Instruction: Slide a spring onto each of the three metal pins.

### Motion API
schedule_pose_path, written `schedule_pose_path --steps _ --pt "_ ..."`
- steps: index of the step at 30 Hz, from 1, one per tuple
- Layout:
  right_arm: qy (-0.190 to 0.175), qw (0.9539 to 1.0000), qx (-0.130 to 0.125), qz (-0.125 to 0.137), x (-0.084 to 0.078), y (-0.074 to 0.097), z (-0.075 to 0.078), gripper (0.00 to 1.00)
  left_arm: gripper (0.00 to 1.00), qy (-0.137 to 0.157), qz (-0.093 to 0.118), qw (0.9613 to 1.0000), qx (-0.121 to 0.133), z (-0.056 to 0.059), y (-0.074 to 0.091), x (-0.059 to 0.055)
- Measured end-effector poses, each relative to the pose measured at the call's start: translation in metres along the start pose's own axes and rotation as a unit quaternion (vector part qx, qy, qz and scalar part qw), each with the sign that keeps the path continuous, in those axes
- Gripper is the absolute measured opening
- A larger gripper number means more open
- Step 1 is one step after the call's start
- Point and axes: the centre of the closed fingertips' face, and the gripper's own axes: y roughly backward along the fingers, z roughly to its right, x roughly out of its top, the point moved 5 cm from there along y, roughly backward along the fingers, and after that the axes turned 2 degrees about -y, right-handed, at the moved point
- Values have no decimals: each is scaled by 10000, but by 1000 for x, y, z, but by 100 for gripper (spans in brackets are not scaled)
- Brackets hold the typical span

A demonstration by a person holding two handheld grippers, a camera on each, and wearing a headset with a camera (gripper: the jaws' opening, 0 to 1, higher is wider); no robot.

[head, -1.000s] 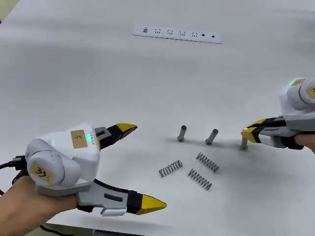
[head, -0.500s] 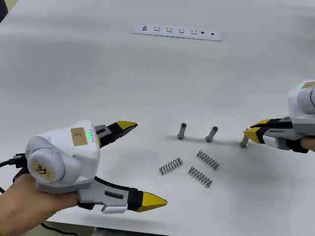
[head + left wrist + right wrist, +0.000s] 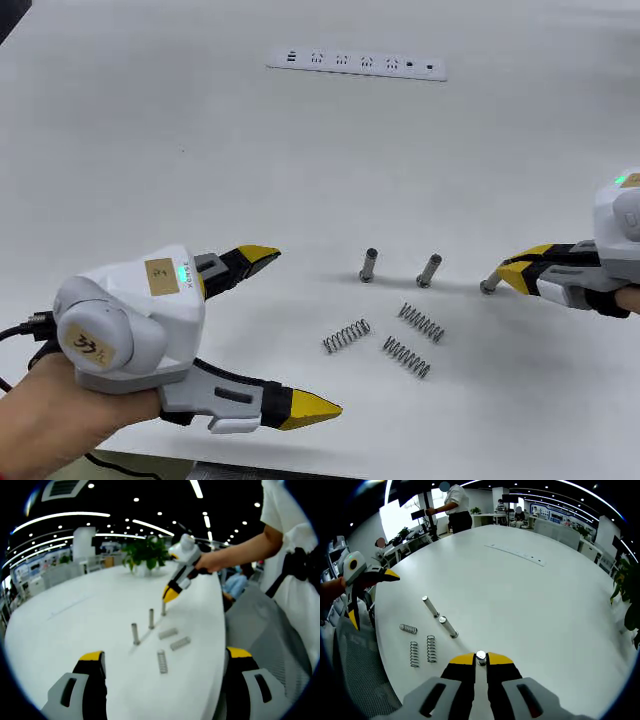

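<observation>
The white tabletop (image 3: pixel 200 150) looked smooth and matt. Each short grey metal pin (image 3: pixel 369 265) had a dull satin sheen; the coiled steel-wire springs (image 3: pixel 346 338) at six o'clock of them glinted brighter. The left gripper (image 3: pixel 292 333) and right gripper (image 3: pixel 508 275) wore smooth white plastic shells, black-and-yellow at the tips. The flat white power strip (image 3: pixel 357 63) at twelve o'clock looked plastic.

The head view looks forward and down from above the near edge of the tabletop (image 3: pixel 300 150), at middling range from the row of pins (image 3: pixel 428 270). The left gripper view sits low, well back from the row of pins, facing across it toward the right gripper (image 3: pixel 169 595). The right gripper view sits close against the end pin (image 3: pixel 480 656), facing back along the row. All three share the row of pins and the springs (image 3: pixel 407 357).
</observation>
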Motion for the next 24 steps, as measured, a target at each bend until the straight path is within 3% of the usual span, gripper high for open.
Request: schedule_pose_path --steps 24 --pt "54 10000 46 -34 1 -1 1 9 100 -4 33 10000 -19 -1 -1 4"
